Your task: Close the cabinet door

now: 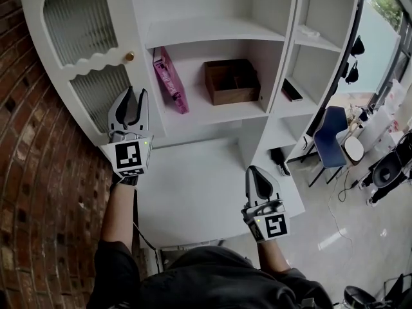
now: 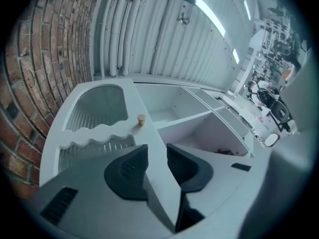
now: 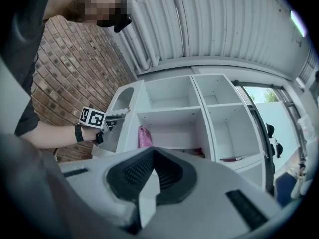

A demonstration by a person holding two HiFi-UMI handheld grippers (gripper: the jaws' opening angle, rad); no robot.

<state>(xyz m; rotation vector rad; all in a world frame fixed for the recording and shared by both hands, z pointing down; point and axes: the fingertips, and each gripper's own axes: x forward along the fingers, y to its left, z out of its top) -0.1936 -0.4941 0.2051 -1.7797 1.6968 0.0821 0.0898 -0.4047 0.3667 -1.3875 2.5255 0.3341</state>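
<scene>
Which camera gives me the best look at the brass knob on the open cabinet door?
The left gripper view: the knob stands close and clear on the door, just beyond the left tool. The head view shows it small, near the door's edge. In the right gripper view the knob cannot be made out.

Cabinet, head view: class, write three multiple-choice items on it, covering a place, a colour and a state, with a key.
1. Where is the brown box? A top shelf; B same shelf as the pink packet; C floor.
2. What colour is the door knob? A black; B red; C gold.
3. The cabinet door is: A swung open; B shut; C missing.
Key: B, box and packet share one shelf; C, the knob shines gold; A, the door stands out toward the brick wall.
</scene>
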